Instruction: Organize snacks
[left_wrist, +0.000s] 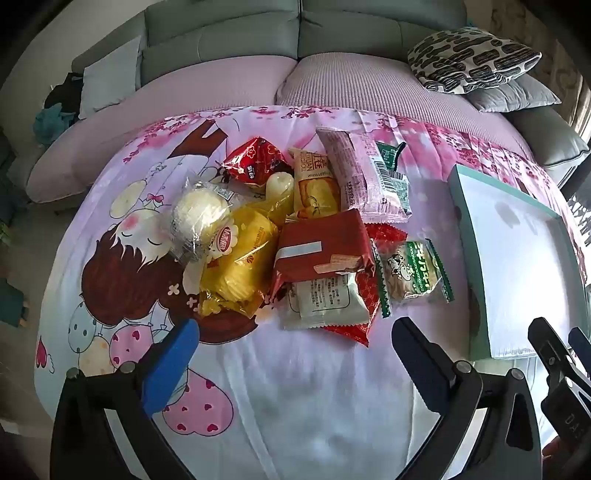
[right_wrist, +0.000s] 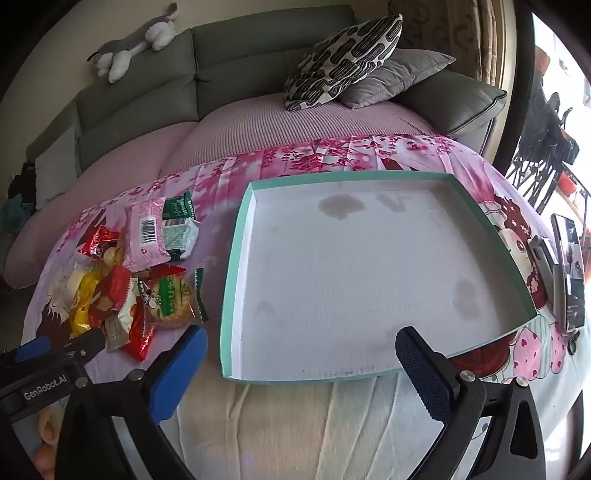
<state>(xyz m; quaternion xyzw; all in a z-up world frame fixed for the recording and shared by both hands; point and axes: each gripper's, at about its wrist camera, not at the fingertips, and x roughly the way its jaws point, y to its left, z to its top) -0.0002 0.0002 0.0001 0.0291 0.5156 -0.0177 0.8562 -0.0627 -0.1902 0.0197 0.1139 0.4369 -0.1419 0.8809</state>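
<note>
A pile of wrapped snacks (left_wrist: 295, 229) lies on the cartoon-print cloth: a yellow pack (left_wrist: 240, 258), a red wafer pack (left_wrist: 325, 247), a pink pack (left_wrist: 362, 177), a green cookie pack (left_wrist: 413, 273) and a round white bun (left_wrist: 195, 218). The pile shows at the left in the right wrist view (right_wrist: 129, 280). An empty teal-rimmed box (right_wrist: 236, 258) with a white floor sits to its right (left_wrist: 465, 236). My left gripper (left_wrist: 291, 350) is open and empty just in front of the pile. My right gripper (right_wrist: 299, 358) is open and empty at the box's near edge.
A phone (right_wrist: 570, 273) lies right of the box near the table's edge. A grey sofa (left_wrist: 221, 40) with a pink cover and patterned cushions (right_wrist: 343, 59) stands behind the table. A plush toy (right_wrist: 133, 40) lies on the sofa back.
</note>
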